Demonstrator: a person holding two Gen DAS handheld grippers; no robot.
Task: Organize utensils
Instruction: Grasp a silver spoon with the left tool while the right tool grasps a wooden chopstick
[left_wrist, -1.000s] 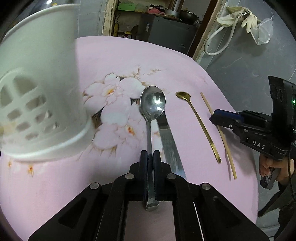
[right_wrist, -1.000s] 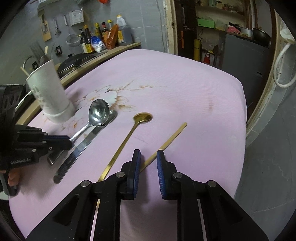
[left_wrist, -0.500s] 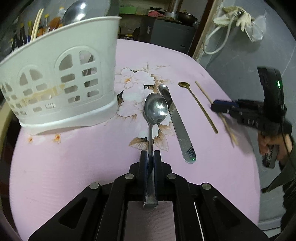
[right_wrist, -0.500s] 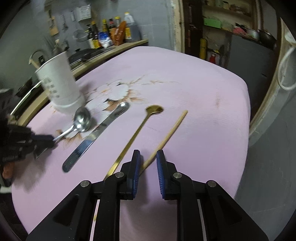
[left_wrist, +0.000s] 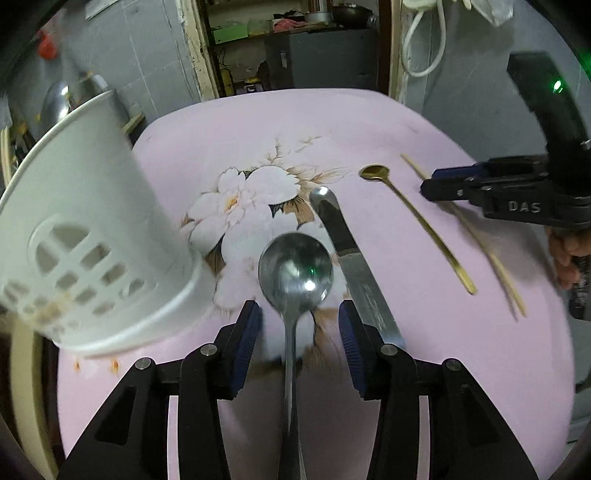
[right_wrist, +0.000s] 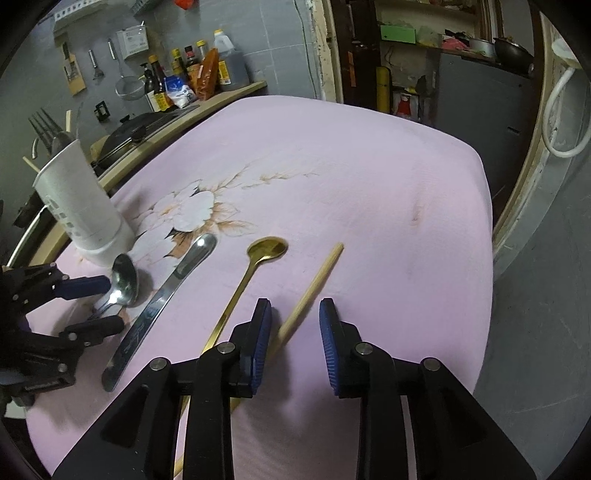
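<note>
A steel spoon (left_wrist: 294, 273) lies on the pink cloth between the open jaws of my left gripper (left_wrist: 300, 325); it also shows in the right wrist view (right_wrist: 125, 275). A white utensil holder (left_wrist: 85, 236) stands to its left. A steel knife (left_wrist: 351, 258), a gold spoon (left_wrist: 417, 221) and a wooden chopstick (left_wrist: 476, 236) lie to the right. My right gripper (right_wrist: 295, 332) is open over the near end of the chopstick (right_wrist: 314, 288), with the gold spoon (right_wrist: 251, 277) just left of it.
The holder (right_wrist: 81, 206) holds forks and a chopstick. A counter with bottles (right_wrist: 192, 77) runs behind the table's far left. The pink cloth (right_wrist: 351, 177) ends at a rounded edge on the right, above grey floor.
My left gripper has opened and let go of the steel spoon, which now lies on the cloth. My right gripper has opened over the chopstick.
</note>
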